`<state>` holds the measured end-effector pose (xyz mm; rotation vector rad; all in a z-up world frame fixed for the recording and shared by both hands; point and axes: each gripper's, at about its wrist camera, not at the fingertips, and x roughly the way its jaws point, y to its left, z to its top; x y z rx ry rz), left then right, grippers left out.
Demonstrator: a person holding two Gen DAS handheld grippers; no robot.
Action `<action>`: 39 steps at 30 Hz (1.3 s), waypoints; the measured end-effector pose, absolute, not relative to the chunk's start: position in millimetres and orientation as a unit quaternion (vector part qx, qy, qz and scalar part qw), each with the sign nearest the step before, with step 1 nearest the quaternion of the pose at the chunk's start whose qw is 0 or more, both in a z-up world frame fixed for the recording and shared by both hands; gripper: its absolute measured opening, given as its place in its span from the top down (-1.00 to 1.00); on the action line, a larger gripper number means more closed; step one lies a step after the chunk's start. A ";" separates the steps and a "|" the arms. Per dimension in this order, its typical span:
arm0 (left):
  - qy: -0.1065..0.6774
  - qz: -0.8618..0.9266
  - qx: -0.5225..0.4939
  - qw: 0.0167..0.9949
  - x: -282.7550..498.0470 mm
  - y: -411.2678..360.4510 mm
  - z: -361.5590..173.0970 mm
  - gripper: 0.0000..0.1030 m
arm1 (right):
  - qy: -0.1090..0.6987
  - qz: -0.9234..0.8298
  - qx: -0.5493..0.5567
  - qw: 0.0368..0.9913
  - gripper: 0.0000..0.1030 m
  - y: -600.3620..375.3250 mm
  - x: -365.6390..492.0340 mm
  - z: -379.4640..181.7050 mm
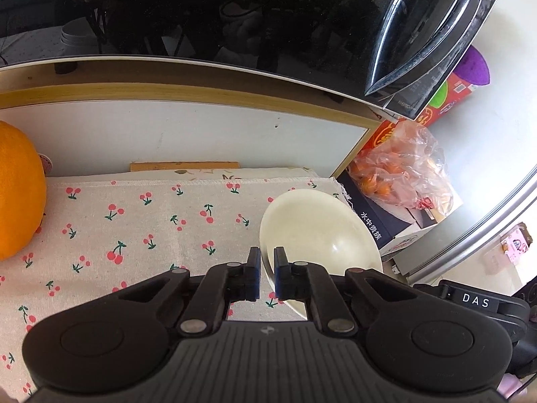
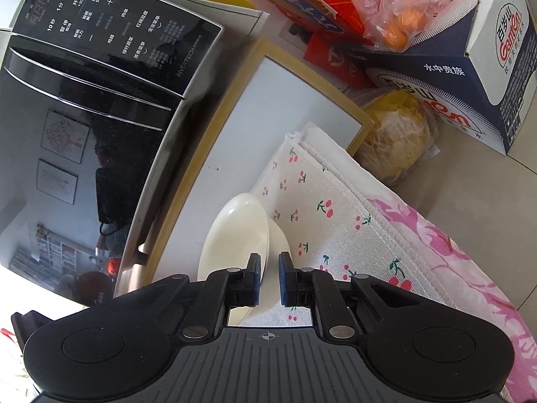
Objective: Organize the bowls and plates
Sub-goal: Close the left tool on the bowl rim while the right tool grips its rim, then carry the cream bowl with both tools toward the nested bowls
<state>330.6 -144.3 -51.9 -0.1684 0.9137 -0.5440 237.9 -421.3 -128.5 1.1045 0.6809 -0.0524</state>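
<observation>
L cam: my left gripper (image 1: 267,270) is clenched on the near rim of a cream-white glossy round plate (image 1: 319,231); the rim edge sits between the blue pads w/ both pads against it. Plate is tilted, far edge raised, over the white cherry-print cloth (image 1: 141,221) near the cloth's right end. A large orange round fruit (image 1: 16,191) lies at the cloth's left edge, well apart from the plate. Black glossy microwave oven (image 1: 235,16) stands behind on a white board w/ wood trim.

R cam: my right gripper (image 2: 269,277) is closed down on the rim of a cream-white shallow bowl (image 2: 235,235); a 2nd cream piece shows just beside/under it, cannot tell if it is separate. Bowl sits at the cloth edge, beside the microwave front. Pink floral cloth (image 2: 470,268) lies under the cherry cloth. Navy-and-white cardboard box (image 2: 470,74) and a clear plastic bag of orange fruit (image 2: 399,16) lie beyond.
</observation>
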 end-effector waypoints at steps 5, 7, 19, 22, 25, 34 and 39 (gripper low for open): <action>0.433 -0.255 -0.073 0.861 324.8 -144.0 -43.6 0.87 | 0.315 -0.024 0.510 0.800 0.78 -420.3 234.2 -117.0; 0.432 -0.253 -0.071 0.863 322.1 -143.3 -39.4 0.87 | 0.314 -0.022 0.509 0.801 0.78 -419.5 232.3 -111.6; 0.440 -0.229 -0.100 0.863 279.2 -126.0 -5.5 0.87 | 0.316 -0.020 0.519 0.794 0.78 -402.6 203.8 -79.0; 0.445 -0.226 -0.112 0.859 262.0 -119.9 2.5 0.87 | 0.322 -0.024 0.511 0.797 0.78 -394.5 190.8 -65.4; 0.444 -0.222 -0.117 0.860 241.7 -112.0 10.7 0.87 | 0.331 -0.025 0.501 0.800 0.78 -385.7 177.4 -52.2; 0.451 -0.216 -0.159 0.851 184.8 -87.5 25.6 0.87 | 0.366 -0.031 0.458 0.810 0.78 -354.6 131.2 -19.3; 0.441 -0.213 -0.147 0.860 154.6 -81.3 31.9 0.87 | 0.379 -0.030 0.444 0.811 0.78 -338.7 109.1 -8.8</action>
